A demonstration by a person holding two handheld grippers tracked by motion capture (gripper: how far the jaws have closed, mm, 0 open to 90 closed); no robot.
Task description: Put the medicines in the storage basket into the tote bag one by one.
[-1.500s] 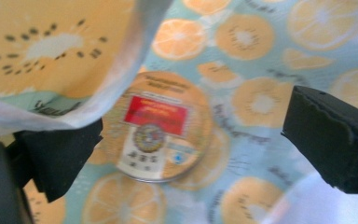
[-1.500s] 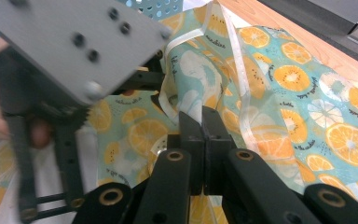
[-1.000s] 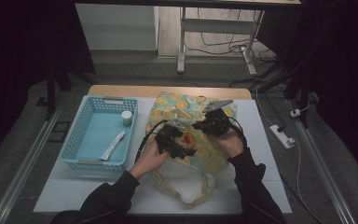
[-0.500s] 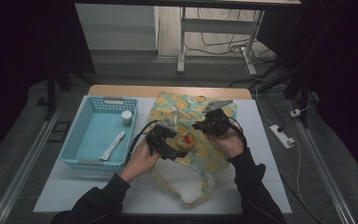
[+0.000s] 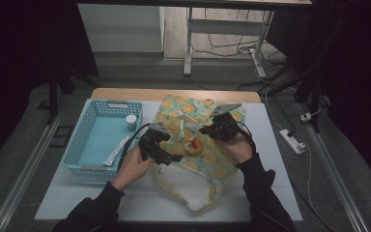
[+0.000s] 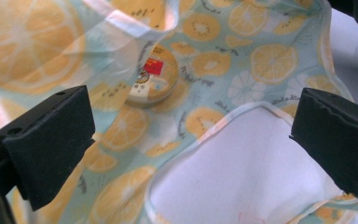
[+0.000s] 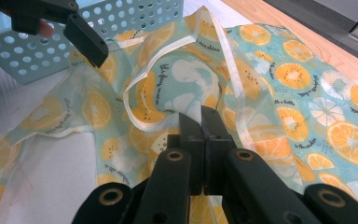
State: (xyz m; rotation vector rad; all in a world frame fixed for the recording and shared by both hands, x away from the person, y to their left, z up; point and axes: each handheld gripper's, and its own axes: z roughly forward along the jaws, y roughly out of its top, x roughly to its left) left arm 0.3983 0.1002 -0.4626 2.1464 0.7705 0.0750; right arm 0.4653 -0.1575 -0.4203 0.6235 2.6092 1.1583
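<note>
Thin, floppy, light bag [image 5: 200,150] sprawled mid-surface, at 3 o'clock from the basket [image 5: 89,145]. Right hand-held gripper [image 7: 204,116] pinched shut on its fabric; left hand-held gripper [image 6: 186,140] gaping wide over the mouth. Best grabbed by the hemmed rim.

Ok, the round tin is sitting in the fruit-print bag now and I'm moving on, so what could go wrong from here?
1. The right claw is shut on the fruit-print bag; a pull could tip the round tin out of the open mouth.
2. The left claw hangs open over the bag and may snag its white handle.
3. The small bottle stands upright in the blue basket; a careless reach may topple it.
</note>
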